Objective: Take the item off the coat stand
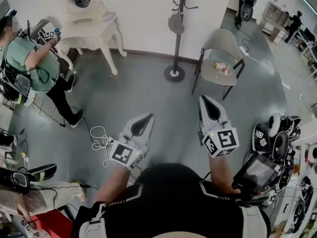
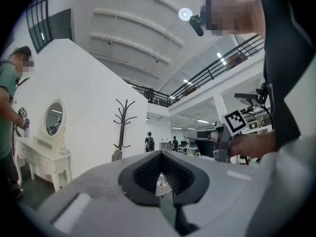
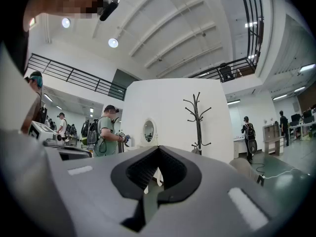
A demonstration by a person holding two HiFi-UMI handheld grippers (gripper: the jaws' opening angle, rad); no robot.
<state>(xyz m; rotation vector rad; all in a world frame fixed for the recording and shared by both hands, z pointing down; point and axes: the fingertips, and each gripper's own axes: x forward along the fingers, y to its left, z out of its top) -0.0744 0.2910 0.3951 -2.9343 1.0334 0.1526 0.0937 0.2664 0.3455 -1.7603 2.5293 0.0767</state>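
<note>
Head view: both grippers are held out low in front of the body, roughly level, over grey floor (image 1: 148,90). The left gripper (image 1: 143,121) has its jaws together with nothing between them. The right gripper (image 1: 208,107) is the same, closed and empty, and each gripper view shows the tips meeting.

Well apart from them across the floor, the coat stand (image 1: 182,14) stands against the white wall (image 1: 143,14), its round base on the floor. The item (image 1: 176,23), which looks like a small grey bag, hangs from a low hook on the pole's left side. A grey chair (image 1: 220,43) stands just right of the stand with something small on its seat. A white dressing table (image 1: 91,31) is farther left, with another person (image 1: 29,58) working at it.

Judgement: this is the approach, and reaching has not begun.
- Walk closer first, keeping clear of the chair.
- Open one gripper's jaws before arriving.
- Aim for the strap or top edge near the hook, not the item's body.
- Clamp, then lift up and outward so the loop clears the hook rather than pulling the stand over.
</note>
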